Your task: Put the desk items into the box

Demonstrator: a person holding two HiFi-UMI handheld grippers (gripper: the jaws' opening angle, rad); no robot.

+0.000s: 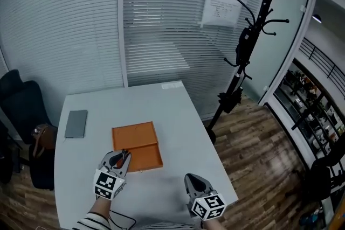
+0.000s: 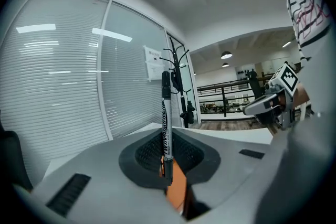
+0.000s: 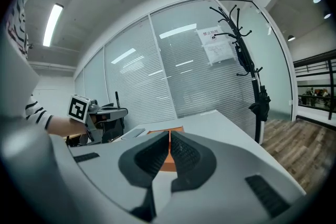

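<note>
Fingers [image 2: 144,157] of the left gripper [image 2: 168,168] pinch a marker pen [image 2: 166,123], which stands upright between the 2 dark ribbed pads. In the head view this gripper hangs at the near left corner of the orange box [image 1: 139,143], which lies open on the white table [image 1: 180,116]. The right gripper [image 1: 190,176] has its 2 jaws pressed together with nothing between them, and sits over bare tabletop, nearer than the box and to its right. 1 flat grey notebook [image 1: 76,123] lies by the table's left edge, well apart from the box.
</note>
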